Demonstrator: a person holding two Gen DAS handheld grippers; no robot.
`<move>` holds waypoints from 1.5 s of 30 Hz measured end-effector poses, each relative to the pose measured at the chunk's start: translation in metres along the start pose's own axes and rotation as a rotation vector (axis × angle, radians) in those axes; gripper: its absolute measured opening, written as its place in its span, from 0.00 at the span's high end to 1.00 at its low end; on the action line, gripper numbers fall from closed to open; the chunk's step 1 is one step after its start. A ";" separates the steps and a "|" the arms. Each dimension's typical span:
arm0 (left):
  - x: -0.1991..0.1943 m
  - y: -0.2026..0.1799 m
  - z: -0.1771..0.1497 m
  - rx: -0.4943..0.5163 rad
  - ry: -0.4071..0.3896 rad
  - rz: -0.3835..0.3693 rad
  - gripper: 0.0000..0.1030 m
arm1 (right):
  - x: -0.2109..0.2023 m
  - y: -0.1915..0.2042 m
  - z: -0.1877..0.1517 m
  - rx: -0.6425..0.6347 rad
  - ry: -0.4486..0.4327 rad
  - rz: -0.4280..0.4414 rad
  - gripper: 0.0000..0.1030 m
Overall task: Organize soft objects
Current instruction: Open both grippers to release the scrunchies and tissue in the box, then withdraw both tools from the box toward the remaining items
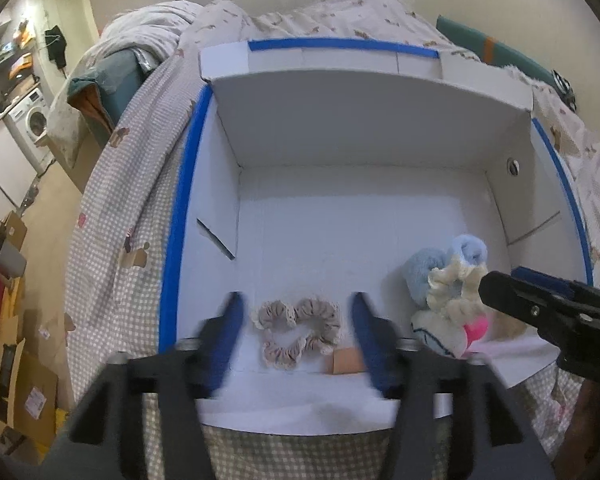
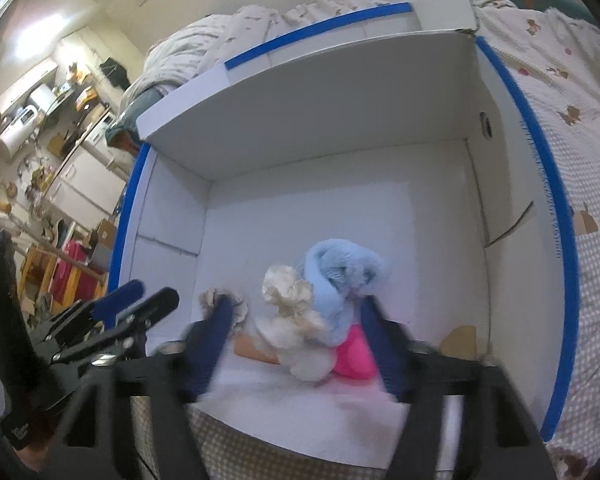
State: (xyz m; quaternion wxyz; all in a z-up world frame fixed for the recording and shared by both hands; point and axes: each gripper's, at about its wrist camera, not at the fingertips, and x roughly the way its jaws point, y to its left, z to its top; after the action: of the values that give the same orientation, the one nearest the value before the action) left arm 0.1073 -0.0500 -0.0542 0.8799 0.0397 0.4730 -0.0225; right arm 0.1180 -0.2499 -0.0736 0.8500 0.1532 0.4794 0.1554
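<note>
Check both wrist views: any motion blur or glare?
Left wrist view: left gripper fingers smeared by motion, the beige scrunchie and white box sharp, strong fisheye bend. Right wrist view: softer overall, right gripper and the blue plush blurred, ceiling light blown out top left.

**Bed and open box: contents**

Bed (image 1: 112,208), covered with a checked, bear-print blanket; on it, a white cardboard box (image 1: 340,140) with blue tape along its rims, flaps open; rumpled duvet (image 1: 172,20) at the far end; on the box floor, a beige scrunchie (image 1: 296,330) near the front edge; to its right, a heap of a light-blue plush piece (image 2: 340,268), cream scrunchie (image 1: 454,284), white soft item (image 2: 304,356) and pink item (image 2: 354,354), all touching.
</note>
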 end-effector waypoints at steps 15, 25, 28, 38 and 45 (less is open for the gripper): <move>-0.007 0.001 0.002 -0.015 -0.035 0.004 0.39 | -0.004 -0.008 0.001 0.045 0.005 0.004 0.26; -0.030 0.010 -0.007 -0.016 -0.075 0.012 0.39 | -0.023 -0.014 -0.007 0.061 -0.016 0.005 0.26; -0.032 0.011 -0.010 -0.009 -0.059 0.015 0.39 | -0.028 -0.016 -0.011 0.067 -0.017 -0.008 0.26; -0.053 0.026 -0.031 -0.018 -0.058 0.053 0.39 | -0.058 -0.004 -0.033 -0.006 -0.042 0.002 0.26; -0.062 0.040 -0.050 -0.034 -0.056 0.072 0.39 | -0.068 0.001 -0.059 -0.048 -0.029 0.003 0.26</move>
State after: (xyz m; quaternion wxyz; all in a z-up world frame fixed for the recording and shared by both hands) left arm 0.0344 -0.0058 -0.0278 0.8937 0.0410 0.4466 0.0159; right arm 0.0335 -0.2701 -0.0506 0.8601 0.1357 0.4628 0.1661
